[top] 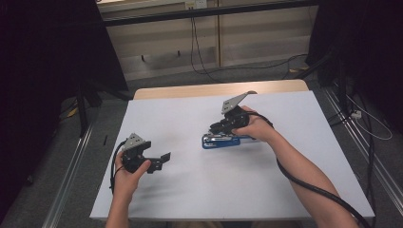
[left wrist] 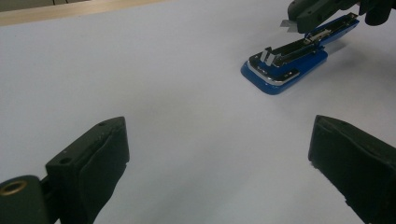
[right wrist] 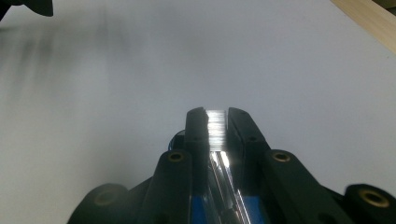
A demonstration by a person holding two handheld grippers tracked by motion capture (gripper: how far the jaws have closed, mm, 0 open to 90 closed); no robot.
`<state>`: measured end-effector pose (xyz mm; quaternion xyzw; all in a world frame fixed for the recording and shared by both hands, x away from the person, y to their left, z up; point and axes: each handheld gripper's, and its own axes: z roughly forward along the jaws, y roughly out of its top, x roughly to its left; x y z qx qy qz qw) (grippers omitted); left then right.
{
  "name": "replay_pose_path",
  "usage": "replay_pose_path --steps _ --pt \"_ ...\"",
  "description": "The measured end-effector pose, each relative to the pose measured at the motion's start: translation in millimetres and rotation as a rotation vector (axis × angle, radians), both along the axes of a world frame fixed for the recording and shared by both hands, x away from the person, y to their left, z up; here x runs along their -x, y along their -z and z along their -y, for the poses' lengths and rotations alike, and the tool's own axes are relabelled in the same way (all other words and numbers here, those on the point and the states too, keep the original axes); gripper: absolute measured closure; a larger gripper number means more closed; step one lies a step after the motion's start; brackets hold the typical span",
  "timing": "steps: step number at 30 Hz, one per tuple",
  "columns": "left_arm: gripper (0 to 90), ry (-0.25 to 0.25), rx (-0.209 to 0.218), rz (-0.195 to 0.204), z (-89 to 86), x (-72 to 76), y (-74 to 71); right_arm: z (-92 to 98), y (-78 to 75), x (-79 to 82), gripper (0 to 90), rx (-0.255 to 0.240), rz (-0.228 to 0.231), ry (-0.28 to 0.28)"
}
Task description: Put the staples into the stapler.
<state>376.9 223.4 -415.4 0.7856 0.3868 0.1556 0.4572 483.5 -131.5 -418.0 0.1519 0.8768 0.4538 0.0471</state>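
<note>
A blue stapler (top: 219,141) lies in the middle of the white table (top: 285,156) with its top swung open and the metal staple channel (left wrist: 292,50) bared. My right gripper (top: 217,127) hovers just over the stapler's rear end, shut on a shiny strip of staples (right wrist: 216,127) pinched between its pads; the blue stapler (right wrist: 254,210) lies beneath the jaws. The strip (left wrist: 289,25) sticks out of the right gripper (left wrist: 314,15). My left gripper (top: 160,161) rests low at the table's left, jaws wide apart with nothing between them (left wrist: 219,163), pointing toward the stapler (left wrist: 285,65).
The table's wooden far edge (top: 218,89) borders grey floor with cables (top: 199,57). A black cable (top: 309,183) trails along the right forearm. Dark stands (top: 83,109) flank both sides of the table.
</note>
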Motion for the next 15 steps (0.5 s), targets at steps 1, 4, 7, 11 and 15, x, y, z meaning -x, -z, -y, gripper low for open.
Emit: replay_pose_path --steps 1,4,7,11,15 --pt "5.2 0.001 -0.002 0.000 0.0 0.1 0.0 0.0 0.2 -0.3 79.3 -0.003 -0.001 -0.003" --pt "5.2 0.004 -0.006 0.000 0.7 0.1 0.2 -0.3 1.2 -2.0 79.3 -0.005 -0.008 -0.004" --pt "5.4 0.007 -0.013 -0.003 1.9 0.4 0.6 -0.5 2.8 -3.0 79.3 -0.003 -0.012 -0.013" --pt "5.4 0.008 -0.012 0.000 1.7 0.4 0.5 -1.4 4.3 -3.1 79.3 0.004 -0.013 -0.040" --pt "5.4 0.007 -0.010 -0.003 1.4 0.3 0.6 -2.1 6.1 -3.2 79.3 0.020 -0.007 -0.056"
